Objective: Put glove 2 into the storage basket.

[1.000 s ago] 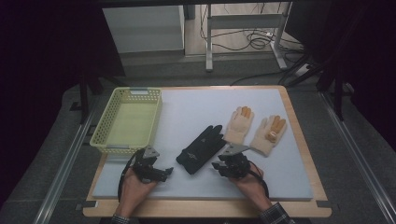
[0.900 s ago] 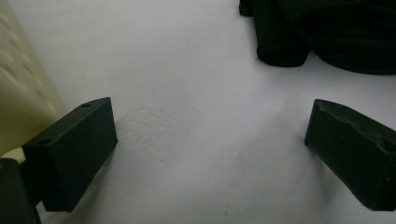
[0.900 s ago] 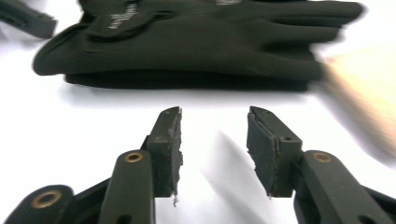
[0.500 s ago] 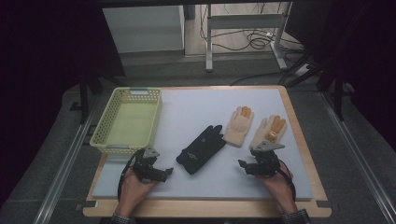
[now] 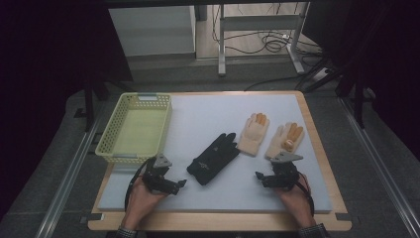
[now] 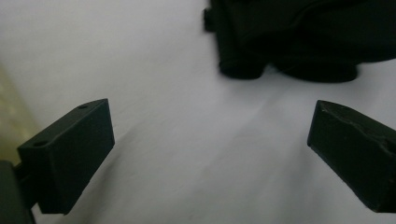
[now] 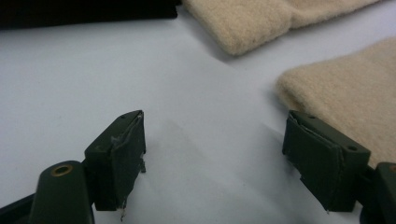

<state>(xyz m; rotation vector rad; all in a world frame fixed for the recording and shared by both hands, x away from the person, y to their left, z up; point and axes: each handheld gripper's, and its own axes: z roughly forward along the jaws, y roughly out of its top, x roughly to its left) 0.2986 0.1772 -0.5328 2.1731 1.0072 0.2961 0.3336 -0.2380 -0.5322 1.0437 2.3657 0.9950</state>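
Beige glove (image 5: 285,140) lies just beyond the right tongs (image 5: 270,176), whose jaws have just been opening, empty; left tongs (image 5: 171,182) gape empty beside the black glove (image 5: 214,157).

A wooden-edged table (image 5: 317,134) topped by a pale grey-white foam mat (image 5: 208,119) carries a yellow-green perforated plastic basket (image 5: 111,146), a black fabric glove (image 5: 214,158) and two cream knitted gloves with orange fingertips (image 5: 253,134) (image 5: 284,140)

Black glove (image 5: 214,158) w/ a tiny pale logo, two cream gloves (image 5: 253,134) (image 5: 284,141) w/ orange fingertips. Basket (image 5: 112,144) is pale yellow-green w/ a perforated grid pattern. Mat (image 5: 208,116) is plain light grey-blue, table (image 5: 317,148) edge light wood. Both grippers black (image 5: 168,184) (image 5: 265,178).
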